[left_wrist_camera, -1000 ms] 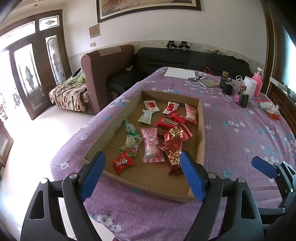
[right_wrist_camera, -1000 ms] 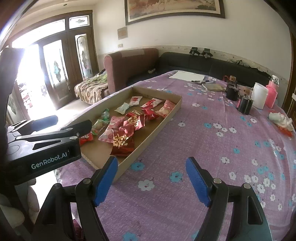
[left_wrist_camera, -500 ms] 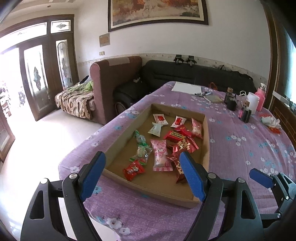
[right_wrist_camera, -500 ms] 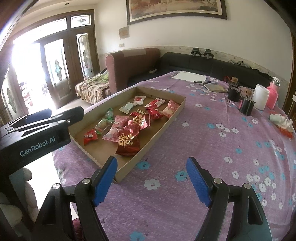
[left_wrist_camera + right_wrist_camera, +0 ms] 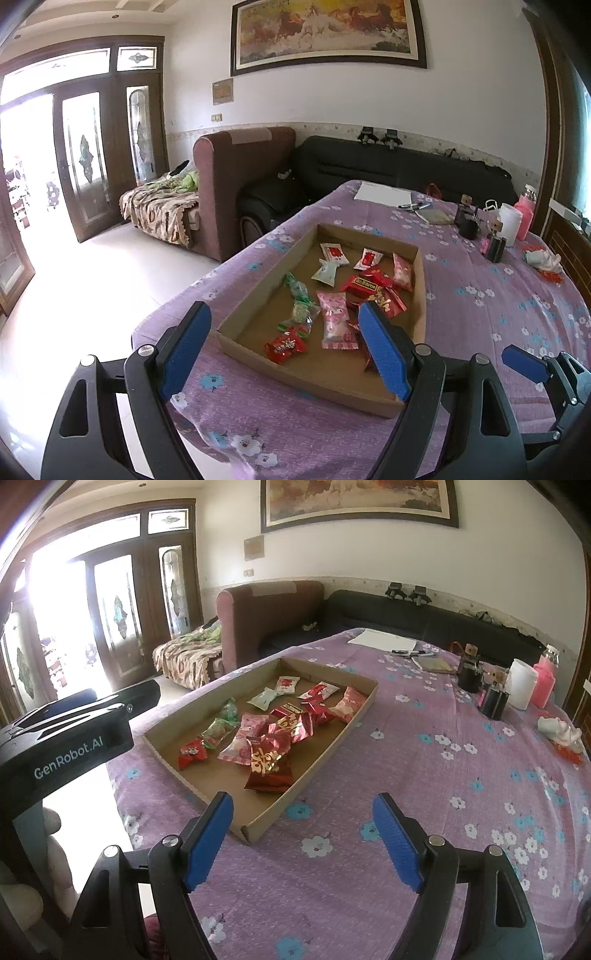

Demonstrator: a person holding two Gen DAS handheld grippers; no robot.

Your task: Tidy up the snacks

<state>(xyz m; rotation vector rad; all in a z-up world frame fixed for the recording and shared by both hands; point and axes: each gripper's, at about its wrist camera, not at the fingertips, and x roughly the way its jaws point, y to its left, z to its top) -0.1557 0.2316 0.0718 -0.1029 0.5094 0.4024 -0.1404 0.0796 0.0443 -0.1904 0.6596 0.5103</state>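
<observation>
- The cardboard tray point(image 5: 419, 295) sits on the purple flowered cloth point(image 5: 424, 775) of the table. All the snacks that I can see are inside the tray.
- The left gripper point(image 5: 284, 349) is held up off the table, near the tray's close end. Its two blue pads are wide apart and hold nothing.
- The right gripper point(image 5: 303, 840) is at about 3 o'clock from the tray, over the cloth. Its pads are wide apart too, with nothing between them.
- The snacks lie in a loose mix. Green packs point(image 5: 301, 306) are on the 9 o'clock side, a pink pack point(image 5: 334, 319) is in the middle, and red packs crowd the 3 o'clock side, some on top of each other.
- This could be a messy pile waiting to be sorted, or snacks that were put into the tray and are done. I cannot tell which.
- The tray's long side runs from 6 o'clock to 12 o'clock in the left view, away from the grippers.
- The big red pack with gold writing point(image 5: 269, 766) lies long the same way. The small red pack point(image 5: 192, 753) near the close end lies more crossways.
</observation>
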